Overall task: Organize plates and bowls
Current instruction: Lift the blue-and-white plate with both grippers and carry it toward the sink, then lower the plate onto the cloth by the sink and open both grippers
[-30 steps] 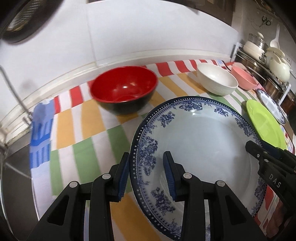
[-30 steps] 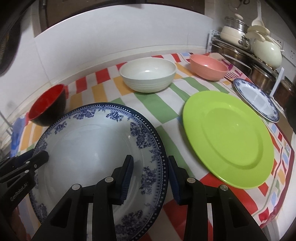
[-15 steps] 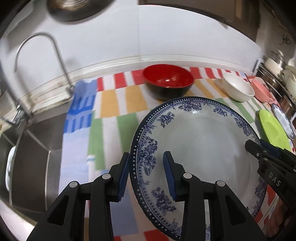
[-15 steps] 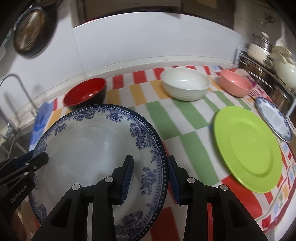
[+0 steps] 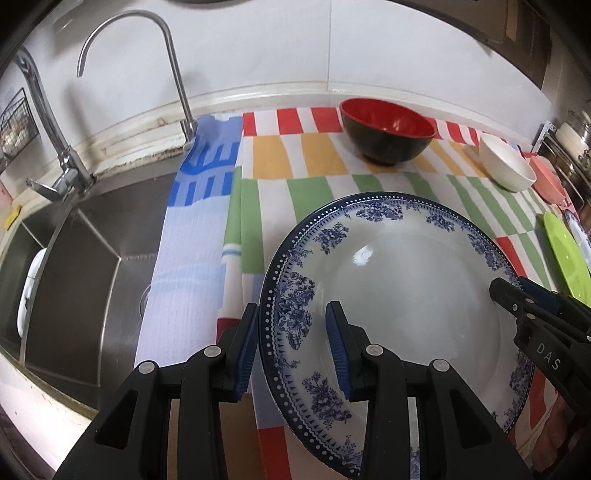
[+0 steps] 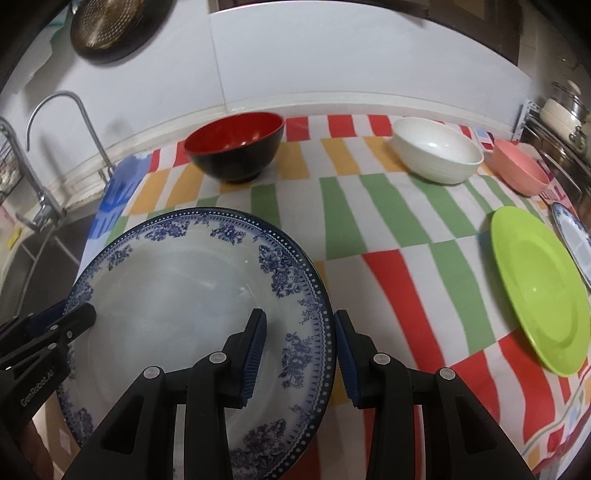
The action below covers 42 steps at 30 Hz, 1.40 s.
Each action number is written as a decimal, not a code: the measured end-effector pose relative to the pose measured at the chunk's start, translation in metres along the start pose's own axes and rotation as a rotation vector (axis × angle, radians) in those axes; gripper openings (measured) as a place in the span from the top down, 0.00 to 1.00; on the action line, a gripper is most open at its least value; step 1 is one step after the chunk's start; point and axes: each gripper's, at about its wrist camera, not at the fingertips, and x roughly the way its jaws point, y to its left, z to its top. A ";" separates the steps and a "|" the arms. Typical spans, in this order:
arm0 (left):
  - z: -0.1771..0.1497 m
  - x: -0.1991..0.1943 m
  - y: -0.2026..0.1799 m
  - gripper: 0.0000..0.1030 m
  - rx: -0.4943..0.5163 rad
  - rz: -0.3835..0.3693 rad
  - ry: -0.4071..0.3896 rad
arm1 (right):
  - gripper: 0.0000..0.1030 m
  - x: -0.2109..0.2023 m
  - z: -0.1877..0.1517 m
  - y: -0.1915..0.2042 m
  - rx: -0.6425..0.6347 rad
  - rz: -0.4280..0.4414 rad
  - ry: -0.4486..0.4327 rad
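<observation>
A large white plate with a blue flower rim (image 5: 399,288) (image 6: 177,280) hangs above the striped cloth, carried by both grippers. My left gripper (image 5: 291,347) is shut on its left rim, my right gripper (image 6: 299,354) is shut on its right rim. Behind it on the cloth stand a red-and-black bowl (image 5: 386,131) (image 6: 236,146), a white bowl (image 5: 506,166) (image 6: 436,155) and a pink bowl (image 6: 521,171). A lime green plate (image 6: 543,302) lies flat at the right, with a small blue-rimmed plate (image 6: 572,240) beyond it.
A steel sink (image 5: 85,266) with a curved tap (image 5: 166,55) lies to the left of the cloth. Pots and lids on a rack (image 6: 561,118) fill the far right corner. A round strainer (image 6: 110,26) hangs on the white wall.
Both grippers have carried the blue-rimmed plate leftward, toward the sink side. The sink and tap have come into view, and the bowls and green plate have slid right.
</observation>
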 end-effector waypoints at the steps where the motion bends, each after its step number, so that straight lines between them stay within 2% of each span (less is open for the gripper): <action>1: -0.001 0.001 0.000 0.65 0.001 0.000 0.004 | 0.63 0.001 -0.001 0.001 -0.003 0.000 0.004; 23: -0.016 0.015 -0.002 0.64 0.021 -0.017 0.059 | 0.63 0.010 -0.017 0.000 0.027 -0.031 0.057; 28: -0.017 0.012 -0.003 0.64 0.039 -0.007 0.029 | 0.62 0.011 -0.019 0.001 0.035 -0.030 0.063; 30: -0.016 0.005 -0.003 0.60 0.052 0.008 -0.005 | 0.62 0.010 -0.020 0.000 0.038 -0.031 0.059; 32: -0.014 -0.002 -0.003 0.46 0.059 0.017 -0.037 | 0.62 0.007 -0.019 0.000 0.039 -0.036 0.047; 33: -0.012 -0.007 -0.003 0.42 0.062 0.018 -0.060 | 0.61 0.004 -0.018 -0.001 0.044 -0.039 0.040; 35: -0.008 -0.016 -0.005 0.35 0.070 0.013 -0.103 | 0.55 -0.001 -0.016 -0.003 0.059 -0.045 0.032; 39: 0.000 -0.029 -0.010 0.29 0.092 -0.015 -0.154 | 0.51 -0.018 -0.012 -0.009 0.092 -0.064 -0.024; 42: 0.005 -0.035 -0.016 0.23 0.112 -0.045 -0.173 | 0.39 -0.033 -0.009 -0.011 0.086 -0.093 -0.074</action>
